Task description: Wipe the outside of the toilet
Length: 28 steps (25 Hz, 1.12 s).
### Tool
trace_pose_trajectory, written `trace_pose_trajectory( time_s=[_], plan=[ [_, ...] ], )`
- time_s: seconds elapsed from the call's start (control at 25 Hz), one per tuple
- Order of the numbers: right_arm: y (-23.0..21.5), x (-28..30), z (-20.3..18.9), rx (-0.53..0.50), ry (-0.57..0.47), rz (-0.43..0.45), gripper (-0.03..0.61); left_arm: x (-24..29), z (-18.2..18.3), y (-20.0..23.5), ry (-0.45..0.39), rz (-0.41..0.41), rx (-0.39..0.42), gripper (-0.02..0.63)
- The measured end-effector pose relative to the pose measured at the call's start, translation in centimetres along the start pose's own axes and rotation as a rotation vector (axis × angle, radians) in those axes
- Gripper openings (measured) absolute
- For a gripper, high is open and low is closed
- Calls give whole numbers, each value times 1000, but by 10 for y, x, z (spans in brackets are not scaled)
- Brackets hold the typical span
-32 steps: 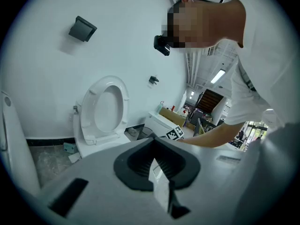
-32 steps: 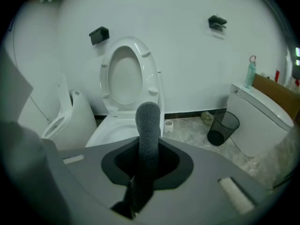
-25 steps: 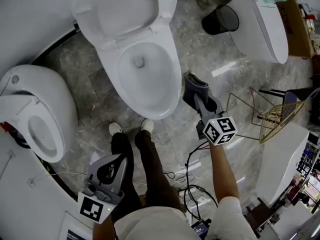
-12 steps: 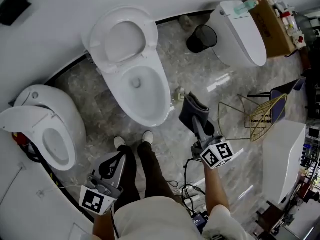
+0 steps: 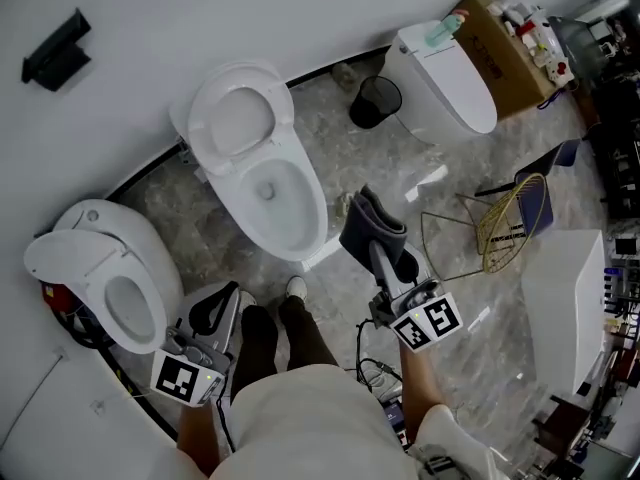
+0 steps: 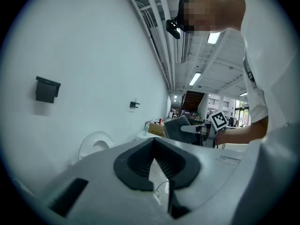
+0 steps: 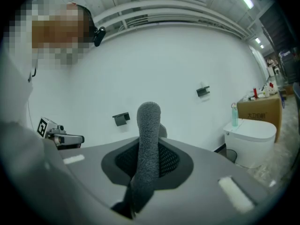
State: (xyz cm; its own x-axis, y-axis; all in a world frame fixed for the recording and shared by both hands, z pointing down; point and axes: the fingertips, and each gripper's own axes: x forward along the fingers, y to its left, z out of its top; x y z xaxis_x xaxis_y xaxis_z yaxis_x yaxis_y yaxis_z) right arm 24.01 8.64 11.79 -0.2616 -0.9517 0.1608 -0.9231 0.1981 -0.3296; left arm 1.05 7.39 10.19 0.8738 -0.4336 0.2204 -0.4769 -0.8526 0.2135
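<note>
As far as the pictures show, the wiping is not under way and all of it looks left to do; no cloth touches any porcelain, and I cannot tell whether any surface has been cleaned.

At the near left, the left gripper (image 5: 212, 308) hangs low beside the person's left leg, between the left-hand toilet (image 5: 100, 268) and the body; its jaws meet at the tips with nothing in them.

The middle toilet (image 5: 290, 208), lid raised, stands just beyond the person's feet.

To its right, the right gripper (image 5: 382, 256) is held forward off the bowl's near right side, its jaws clamped on a folded grey cloth (image 5: 365, 230); the cloth is close to the rim but apart from it.
</note>
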Motion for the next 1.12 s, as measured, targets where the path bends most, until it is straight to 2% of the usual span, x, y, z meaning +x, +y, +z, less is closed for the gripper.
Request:
trace_pose_trajectory(
  time_s=[0.2, 0.44, 0.72, 0.84, 1.12],
  plan=[
    [41, -21, 48, -53, -78, 34, 60, -17, 34, -7, -31, -4, 42, -2],
    [81, -41, 95, -102, -172, 53, 60, -38, 56, -4, -45, 3, 84, -2],
    [131, -54, 159, -184, -256, 129, 60, -66, 83, -2, -87, 56, 99, -2],
    [148, -62, 185, -215, -307, 158, 60, -77, 97, -2, -120, 76, 133, -2],
    [163, -86, 190, -238, -339, 182, 60, -87, 93, -10, -132, 96, 129, -2]
  ],
)
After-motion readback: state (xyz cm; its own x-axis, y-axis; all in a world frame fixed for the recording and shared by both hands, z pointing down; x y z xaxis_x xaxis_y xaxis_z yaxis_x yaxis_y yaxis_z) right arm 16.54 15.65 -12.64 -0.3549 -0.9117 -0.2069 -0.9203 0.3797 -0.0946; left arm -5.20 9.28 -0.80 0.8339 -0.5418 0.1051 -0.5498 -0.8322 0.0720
